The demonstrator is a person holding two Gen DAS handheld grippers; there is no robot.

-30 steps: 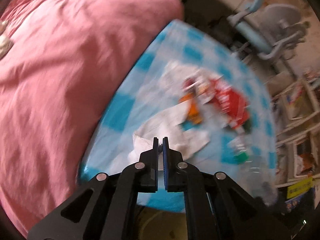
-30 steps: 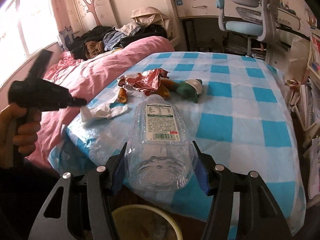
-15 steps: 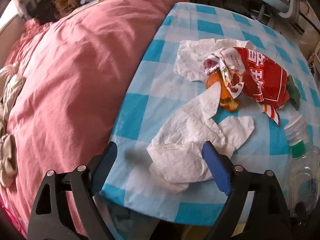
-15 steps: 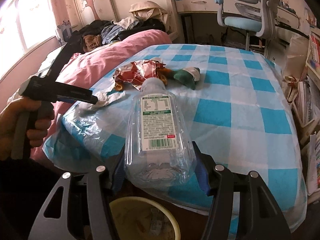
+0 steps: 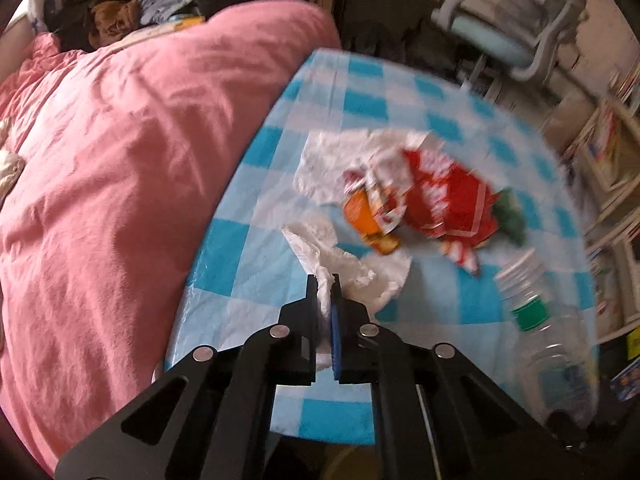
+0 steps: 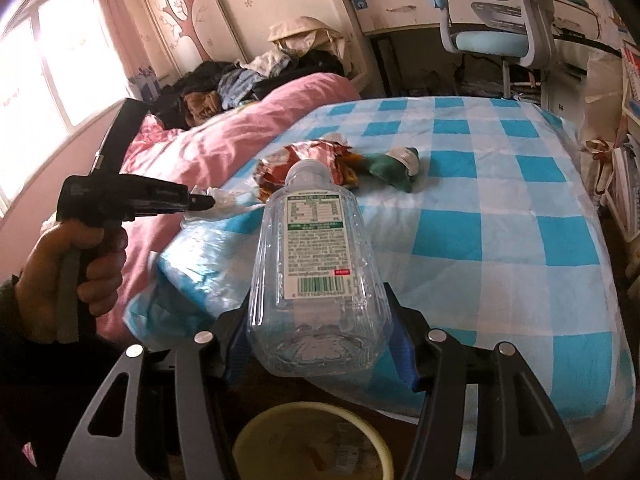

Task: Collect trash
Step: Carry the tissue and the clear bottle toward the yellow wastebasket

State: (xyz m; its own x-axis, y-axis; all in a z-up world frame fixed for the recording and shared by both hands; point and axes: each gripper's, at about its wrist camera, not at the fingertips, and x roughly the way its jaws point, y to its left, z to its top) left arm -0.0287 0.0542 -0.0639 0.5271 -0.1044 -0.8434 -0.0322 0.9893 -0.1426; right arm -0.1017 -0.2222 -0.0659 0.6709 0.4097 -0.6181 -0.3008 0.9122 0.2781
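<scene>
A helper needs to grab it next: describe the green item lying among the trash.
On the blue-checked tablecloth, look past the clear bottle to the trash pile. Right of the red snack wrapper lies the green crumpled packet, the only dark green piece, with a whitish end.

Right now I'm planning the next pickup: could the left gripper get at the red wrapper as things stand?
Probably not yet. The left gripper is shut on a tissue, so its jaws are taken. The red wrapper lies uncovered just beyond, so the way looks free once the tissue is dropped.
</scene>
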